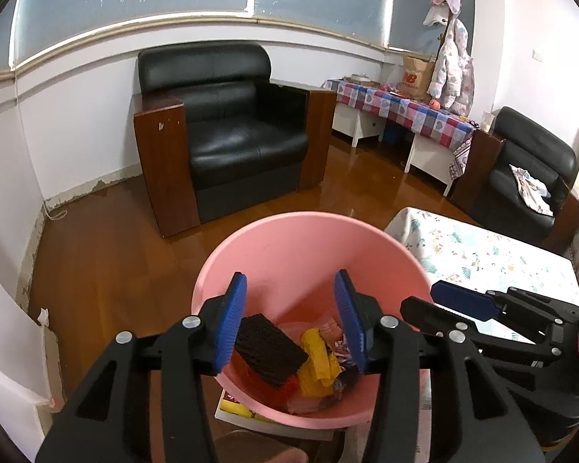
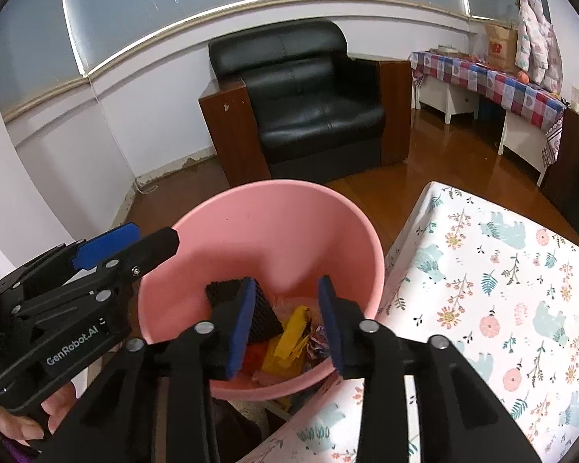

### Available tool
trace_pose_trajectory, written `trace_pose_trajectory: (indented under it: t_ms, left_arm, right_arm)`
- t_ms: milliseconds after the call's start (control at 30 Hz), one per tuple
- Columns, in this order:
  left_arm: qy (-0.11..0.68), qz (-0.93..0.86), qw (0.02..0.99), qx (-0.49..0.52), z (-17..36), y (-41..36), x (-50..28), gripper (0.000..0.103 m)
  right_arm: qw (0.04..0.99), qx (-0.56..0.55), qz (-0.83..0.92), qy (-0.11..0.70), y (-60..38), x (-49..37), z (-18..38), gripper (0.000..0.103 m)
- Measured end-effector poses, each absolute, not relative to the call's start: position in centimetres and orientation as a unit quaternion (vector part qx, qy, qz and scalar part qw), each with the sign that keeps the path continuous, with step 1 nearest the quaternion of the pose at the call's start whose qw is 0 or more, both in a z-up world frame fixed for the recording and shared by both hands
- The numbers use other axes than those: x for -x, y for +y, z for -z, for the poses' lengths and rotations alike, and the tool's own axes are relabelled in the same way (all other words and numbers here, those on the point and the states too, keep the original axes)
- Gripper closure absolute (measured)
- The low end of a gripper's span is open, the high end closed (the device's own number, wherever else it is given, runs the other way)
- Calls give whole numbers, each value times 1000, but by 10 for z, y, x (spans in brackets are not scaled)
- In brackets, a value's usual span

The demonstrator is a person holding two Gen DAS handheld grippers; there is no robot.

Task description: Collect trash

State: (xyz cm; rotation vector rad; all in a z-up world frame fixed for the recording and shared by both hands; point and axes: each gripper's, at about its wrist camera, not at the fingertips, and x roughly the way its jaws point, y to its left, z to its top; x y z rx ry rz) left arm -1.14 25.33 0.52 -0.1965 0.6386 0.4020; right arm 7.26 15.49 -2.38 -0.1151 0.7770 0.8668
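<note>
Left gripper [image 1: 291, 285]: jaws wide apart, nothing between the blue pads [image 1: 231, 322]. It hangs over the open mouth of the pink bin [image 1: 251, 239], both fingertips inside the rim line. Right gripper [image 2: 287, 289]: jaws likewise wide, nothing held, also poised over the bin mouth, tips just inside the near rim. The two grippers sit side by side, close but apart; each shows at the edge of the other's view.

Trash lies at the bin bottom, below both grippers and touching neither. A black ribbed sponge [image 1: 270, 351] lies tilted, long axis running from upper left to lower right in the left view, under the left finger of each gripper. Yellow wrapper [image 1: 316, 359] lies just beside it to the right, crumpled, long axis roughly toward the far wall. Small printed scraps [image 2: 318, 341] sit against the right wall of the bin.

Bin wall is clear all round above the trash. The table [image 2: 501, 270] with floral cloth stands just right of the bin, its edge near the rim. Wood floor [image 1: 115, 254] is open to the left; a black armchair [image 1: 231, 127] stands well beyond.
</note>
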Motion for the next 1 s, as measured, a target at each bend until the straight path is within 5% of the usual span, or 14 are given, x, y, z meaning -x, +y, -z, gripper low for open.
trace_pose_trajectory:
  t_ms: [433,1000]
  left_arm:
    - [299,-178,934,78,-26,198,25,55]
    - [299,-164,938,57,-31,143,27,55]
  right_arm:
    - [869,60,-392,294,79,-27,-15,56]
    - [890,30,-344,296,-4,-1,-19,43]
